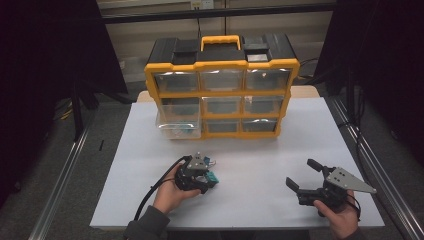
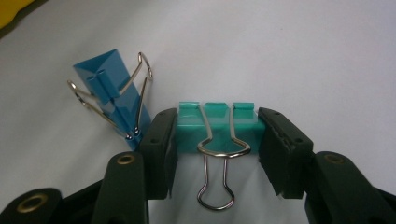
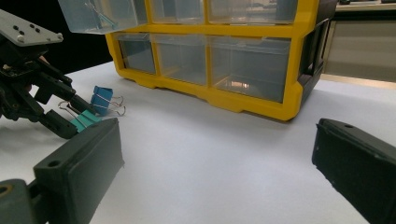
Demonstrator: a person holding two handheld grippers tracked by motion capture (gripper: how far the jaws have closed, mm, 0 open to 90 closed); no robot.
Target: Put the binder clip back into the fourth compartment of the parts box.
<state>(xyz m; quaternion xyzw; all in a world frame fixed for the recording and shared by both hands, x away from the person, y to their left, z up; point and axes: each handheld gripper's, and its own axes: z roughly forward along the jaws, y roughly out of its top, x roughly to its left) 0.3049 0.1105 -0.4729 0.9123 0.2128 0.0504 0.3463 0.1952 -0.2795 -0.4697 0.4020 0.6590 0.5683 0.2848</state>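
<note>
A teal binder clip (image 2: 191,133) lies on the white table (image 1: 260,150) with its wire handles folded flat. My left gripper (image 2: 217,126) is shut on it, one pad pressed against each end of its body. Just beyond it to the left stands a blue binder clip (image 2: 112,88). In the high view the left gripper (image 1: 202,177) sits left of the table's centre with the teal clip (image 1: 214,178) at its tip. My right gripper (image 1: 301,173) rests open at the front right, holding nothing. The right gripper view shows the teal clip (image 3: 86,119) and the blue clip (image 3: 102,99).
A yellow and black organizer (image 1: 222,92) with clear drawers stands at the back of the table. Its left drawer (image 1: 177,127) is pulled out and holds several clips. Metal rails run along both table sides. Bare white surface lies between the two grippers.
</note>
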